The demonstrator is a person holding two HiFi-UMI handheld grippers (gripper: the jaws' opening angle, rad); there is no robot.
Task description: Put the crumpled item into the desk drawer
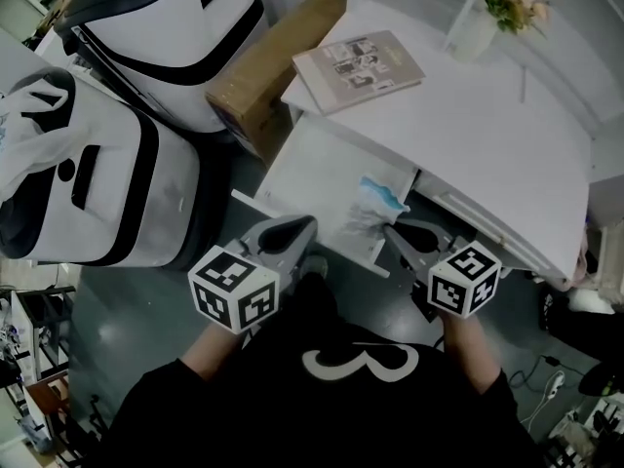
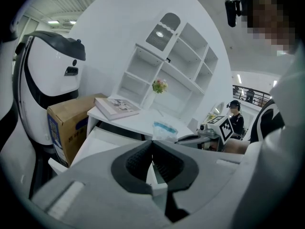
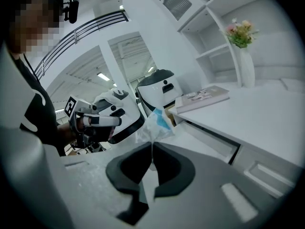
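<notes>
The crumpled item (image 1: 373, 204) is a white and blue wad. My right gripper (image 1: 392, 230) is shut on its lower edge and holds it over the front right corner of the open white desk drawer (image 1: 314, 160). In the right gripper view the crumpled item (image 3: 154, 122) sticks up from the closed tips of the right gripper (image 3: 152, 145). My left gripper (image 1: 305, 228) hangs at the drawer's front edge, shut and holding nothing. In the left gripper view its tips (image 2: 152, 142) meet, with the wad (image 2: 165, 129) and the drawer (image 2: 102, 138) beyond.
On the white desk top (image 1: 487, 135) lie a book (image 1: 358, 69) and a vase of flowers (image 1: 485, 19). A cardboard box (image 1: 269, 66) stands left of the desk, beside two bulky white and black machines (image 1: 107, 198). Shelves (image 2: 167, 66) rise behind the desk.
</notes>
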